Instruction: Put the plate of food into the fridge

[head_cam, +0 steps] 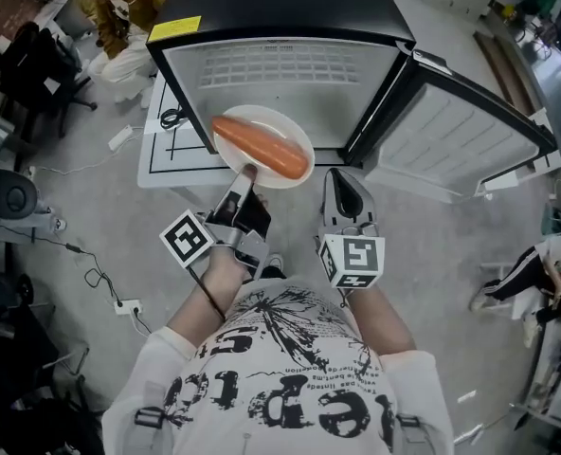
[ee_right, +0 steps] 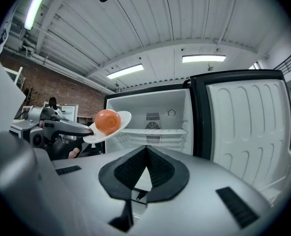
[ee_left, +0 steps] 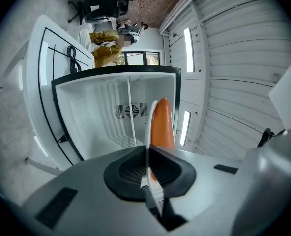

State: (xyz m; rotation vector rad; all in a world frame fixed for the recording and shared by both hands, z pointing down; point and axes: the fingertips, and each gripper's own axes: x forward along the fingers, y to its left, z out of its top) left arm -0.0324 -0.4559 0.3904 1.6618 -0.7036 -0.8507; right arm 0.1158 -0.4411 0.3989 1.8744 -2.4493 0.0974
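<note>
Grey floor (head_cam: 91,245) over most of the head view. Bears a black fridge (head_cam: 280,8) at top centre, with its door (head_cam: 461,145) swung open to the right. Bears also a white table (head_cam: 162,164) just left of the fridge, black lines across its top. On the table, toward its upper edge, a coiled black cable (head_cam: 171,117). On the floor at lower left, a white power strip (head_cam: 127,306). Further up, between table and left edge, a small white block (head_cam: 119,138). At upper left, a black office chair (head_cam: 34,64). Inside the fridge, in the right gripper view, a white shelf (ee_right: 153,131) across the middle.
</note>
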